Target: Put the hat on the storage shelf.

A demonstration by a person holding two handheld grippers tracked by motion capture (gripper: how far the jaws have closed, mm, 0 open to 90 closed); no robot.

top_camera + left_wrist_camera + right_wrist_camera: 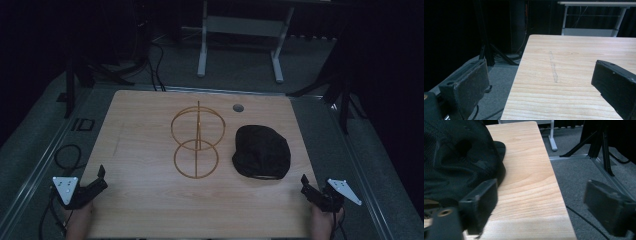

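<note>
So, I've got the right gripper point(303, 188) at the light wooden table's point(150, 200) near corner, jaws wide, nothing between them, near the floppy black mesh cap point(261, 151). Left gripper point(100, 179) gapes empty too. The thin golden wire two-ring stand point(197, 141) sits mid-table.

black cap point(261, 151) | crumpled | table's right side, beside wire stand point(197, 141)

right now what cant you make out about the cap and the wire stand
- Black cap: in the high view, too dark to tell brim from crown; in the right claw view the left edge cuts it off.
- Wire stand: in the high view, how its base meets the table is too fine to see.
- Right claw: open, its jaws blurred.
</note>
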